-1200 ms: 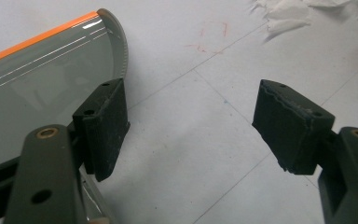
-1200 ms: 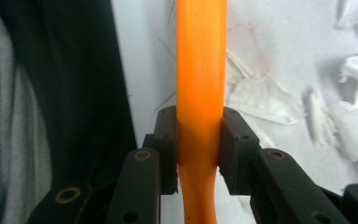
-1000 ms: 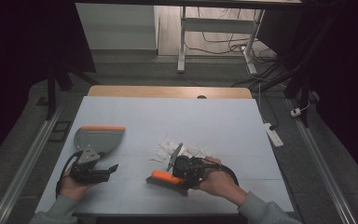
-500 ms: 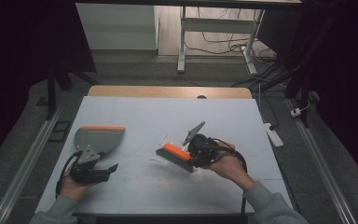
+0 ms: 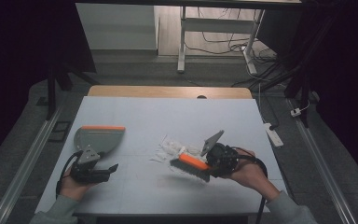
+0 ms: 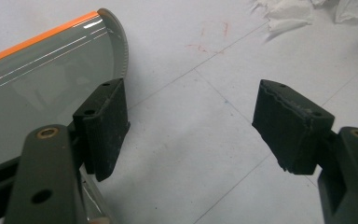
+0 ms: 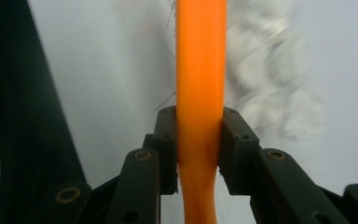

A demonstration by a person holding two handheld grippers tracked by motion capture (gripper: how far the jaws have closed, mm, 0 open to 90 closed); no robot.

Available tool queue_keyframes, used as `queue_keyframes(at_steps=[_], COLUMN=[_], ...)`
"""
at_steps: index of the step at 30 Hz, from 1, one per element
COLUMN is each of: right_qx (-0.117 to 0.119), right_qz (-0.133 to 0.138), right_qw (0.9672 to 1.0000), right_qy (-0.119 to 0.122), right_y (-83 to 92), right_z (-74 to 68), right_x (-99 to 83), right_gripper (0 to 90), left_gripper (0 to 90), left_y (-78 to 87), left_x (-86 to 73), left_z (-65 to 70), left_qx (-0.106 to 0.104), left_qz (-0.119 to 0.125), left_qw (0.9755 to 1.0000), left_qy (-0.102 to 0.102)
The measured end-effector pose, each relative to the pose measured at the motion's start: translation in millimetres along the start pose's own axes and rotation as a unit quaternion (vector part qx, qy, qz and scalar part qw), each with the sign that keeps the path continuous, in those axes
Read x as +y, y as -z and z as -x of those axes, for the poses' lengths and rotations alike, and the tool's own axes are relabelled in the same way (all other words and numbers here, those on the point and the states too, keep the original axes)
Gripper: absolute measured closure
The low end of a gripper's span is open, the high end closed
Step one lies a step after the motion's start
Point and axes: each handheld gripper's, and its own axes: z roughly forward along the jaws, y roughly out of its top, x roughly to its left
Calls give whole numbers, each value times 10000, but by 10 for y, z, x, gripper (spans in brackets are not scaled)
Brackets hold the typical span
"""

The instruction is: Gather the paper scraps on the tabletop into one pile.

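1. High view: a white table (image 5: 168, 116) with a wooden far edge stands in a dim room, with a dark floor and cables behind it. A person's forearms enter from the bottom edge. The left hand (image 5: 74, 186) holds the left gripper (image 5: 103, 171) low over the near left part of the table, pointing to the right. Just beyond it lies a grey dustpan (image 5: 98, 138) with an orange lip along its far edge. At the near right, the right hand (image 5: 247, 170) holds the right gripper (image 5: 208, 164), which pinches a hand brush (image 5: 192, 166) with an orange back and dark bristles. The brush points left, near a loose heap of white paper scraps (image 5: 172, 148) in the middle of the table. A grey plate stands tilted on top of the right gripper.

2. Left gripper view: the left gripper (image 6: 191, 126) has its two black jaws spread wide apart with nothing between them, only bare white tabletop marked with thin lines. The dustpan (image 6: 46, 84) lies at the left, its orange lip running along the top, and the left jaw overlaps its edge. White paper scraps (image 6: 289, 11) sit at the upper right corner.

3. Right gripper view: the right gripper (image 7: 199, 144) has its jaws pressed against both sides of the orange brush (image 7: 200, 56), which runs straight up the picture. Blurred white paper scraps (image 7: 270, 84) lie on the table to the right of it. A dark band fills the left edge; I cannot tell what it is.
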Motion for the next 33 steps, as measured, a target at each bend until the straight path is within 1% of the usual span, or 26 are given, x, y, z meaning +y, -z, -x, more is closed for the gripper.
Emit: queue_keyframes(at_steps=[2,4,6,8,10,12,13,15,16,18,19,21,23,24,26,27,28,29,30,31,33], right_qx=[58,74,28,-122,-257,-338,-392,-382,-378,-319,-340,-453,-694,-776,-925,-953,-963,-1022,-1160,-1244,-1288], right_qz=[-150,-226,-143,-193,-126,-94,-38,91,174,444,582,914,1103,1140,1104,1055,962,843,717,569,394], right_qw=[9998,9994,9995,9989,9988,9983,9983,9983,9983,9979,9974,9948,9909,9890,9844,9812,9786,9752,9718,9678,9617], right_qy=[149,270,272,417,400,456,426,433,413,343,253,21,-332,-544,-1013,-1306,-1543,-1775,-1924,-2111,-2389], right_y=[-104,-201,-245,-284,-318,-348,-358,-358,-340,-262,-200,-63,68,117,174,181,181,169,144,112,32], right_z=[-66,-110,-115,-83,-19,63,93,149,151,154,150,172,226,271,367,416,476,531,586,635,739], right_x=[-32,-32,9,79,148,212,237,267,271,259,243,183,94,41,-70,-127,-185,-237,-286,-326,-395], right_gripper=[699,699,700,700,700,700,700,699,700,699,699,699,699,699,698,698,699,699,699,698,699], left_gripper=[272,272,272,272,272,272,272,272,272,272,272,272,272,272,272,272,272,272,272,272,272], left_y=[-5,-4,-5,-5,-4,-1,1,3,2,1,0,-1,2,2,4,4,3,2,1,0,-1], left_x=[3,5,4,3,1,-3,-5,-8,-10,-11,-11,-7,-3,-1,0,0,0,0,1,2,2], left_z=[6,10,13,11,9,7,5,0,-3,-7,-7,-3,7,10,10,9,7,6,5,6,9], left_qx=[-2,-3,5,8,13,18,18,12,11,8,5,-5,0,-3,-4,-6,-13,-14,-18,-15,-19], left_qz=[-4,-18,-3,-1,-9,-11,-9,-2,2,-3,-3,1,3,8,5,9,11,12,9,6,7], left_qw=[10000,10000,10000,10000,10000,10000,10000,10000,10000,10000,10000,10000,10000,10000,10000,10000,10000,10000,10000,10000,10000], left_qy=[-5,-28,-3,8,3,10,17,19,27,27,22,11,-7,-12,-24,-18,-14,-13,-18,-26,-33])
